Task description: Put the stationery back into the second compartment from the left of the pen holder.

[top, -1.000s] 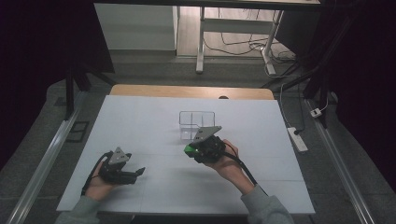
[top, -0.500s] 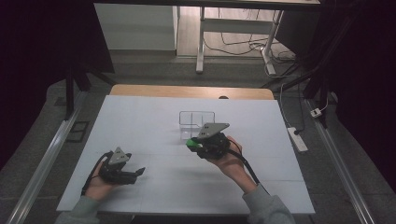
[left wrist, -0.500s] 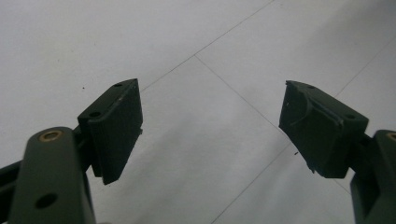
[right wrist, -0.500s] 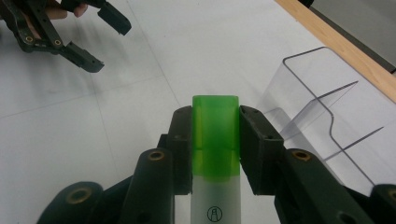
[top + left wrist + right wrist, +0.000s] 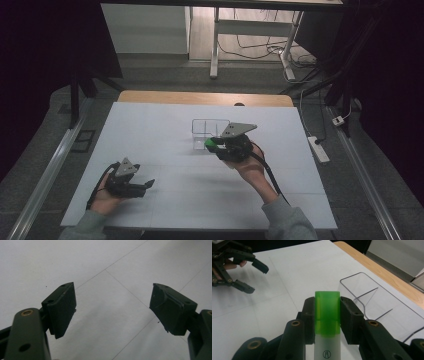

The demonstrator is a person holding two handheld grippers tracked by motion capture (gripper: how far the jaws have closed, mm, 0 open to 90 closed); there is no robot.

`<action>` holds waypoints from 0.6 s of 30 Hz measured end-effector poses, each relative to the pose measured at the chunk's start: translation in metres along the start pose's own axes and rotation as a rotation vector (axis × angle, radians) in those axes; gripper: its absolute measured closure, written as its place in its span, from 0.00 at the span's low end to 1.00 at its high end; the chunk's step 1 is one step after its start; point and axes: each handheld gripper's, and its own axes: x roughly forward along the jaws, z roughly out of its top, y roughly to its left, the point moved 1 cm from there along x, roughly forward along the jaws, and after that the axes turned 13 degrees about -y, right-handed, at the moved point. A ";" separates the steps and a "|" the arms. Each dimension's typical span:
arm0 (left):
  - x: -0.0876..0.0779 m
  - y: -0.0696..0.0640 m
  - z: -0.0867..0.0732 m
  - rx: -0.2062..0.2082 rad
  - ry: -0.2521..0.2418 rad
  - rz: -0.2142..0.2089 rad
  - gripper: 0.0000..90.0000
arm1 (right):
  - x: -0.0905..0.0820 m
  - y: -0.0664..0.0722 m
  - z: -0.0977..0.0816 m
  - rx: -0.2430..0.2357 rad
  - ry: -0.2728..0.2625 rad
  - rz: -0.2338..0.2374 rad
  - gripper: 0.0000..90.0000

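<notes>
Two hand-held grippers are over the white bench (image 5: 165, 125), one in each of the person's hands. The right hand-held gripper (image 5: 327, 312) is clamped on one small bottle (image 5: 327, 315) with a green cap and a pale body; its two pads press the cap from either side. In the high view this bottle (image 5: 212, 143) sits at the tip of the right hand-held gripper (image 5: 216, 145), just beside the one clear plastic box (image 5: 210, 131) that stands near the middle of the bench. The left hand-held gripper (image 5: 112, 307) has its jaws wide apart with nothing between them, above bare bench. From above, it (image 5: 145, 186) rests near the front left corner, well apart from the box.
</notes>
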 end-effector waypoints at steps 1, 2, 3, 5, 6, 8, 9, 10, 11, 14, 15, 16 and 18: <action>0.000 0.000 0.000 0.002 0.002 -0.001 0.24 | 0.000 -0.002 0.000 0.001 -0.005 -0.005 0.75; 0.000 -0.001 0.000 0.003 0.001 -0.003 0.24 | 0.000 -0.003 0.000 0.004 -0.008 -0.010 0.75; 0.001 -0.001 0.000 0.003 0.001 -0.004 0.24 | -0.001 -0.004 0.000 0.004 -0.012 -0.012 0.75; 0.001 -0.001 0.000 0.003 0.001 -0.005 0.24 | -0.001 -0.007 0.000 0.005 -0.019 -0.019 0.75; 0.001 -0.001 0.000 0.002 0.001 -0.005 0.24 | -0.001 -0.008 0.000 0.007 -0.024 -0.024 0.75; 0.001 -0.001 0.000 0.000 -0.001 -0.004 0.24 | -0.001 -0.010 0.001 0.006 -0.031 -0.028 0.75; 0.001 -0.001 0.000 0.001 -0.001 -0.003 0.24 | -0.001 -0.011 0.001 0.008 -0.035 -0.034 0.75; 0.001 -0.001 0.000 0.001 0.000 -0.003 0.24 | -0.001 -0.013 0.001 0.010 -0.041 -0.037 0.75; 0.001 -0.001 0.000 0.002 0.001 -0.004 0.24 | -0.001 -0.016 0.001 0.014 -0.042 -0.040 0.75; 0.001 -0.002 0.000 0.003 0.004 -0.006 0.24 | 0.000 -0.023 0.000 0.036 -0.059 -0.052 0.75; 0.001 -0.002 0.000 0.004 0.005 -0.004 0.24 | 0.000 -0.026 0.000 0.043 -0.070 -0.056 0.75; 0.001 -0.003 0.000 0.005 0.005 -0.004 0.23 | 0.001 -0.029 0.000 0.050 -0.079 -0.060 0.75; 0.001 -0.003 0.000 0.004 0.005 -0.004 0.23 | 0.002 -0.034 0.002 0.057 -0.089 -0.068 0.75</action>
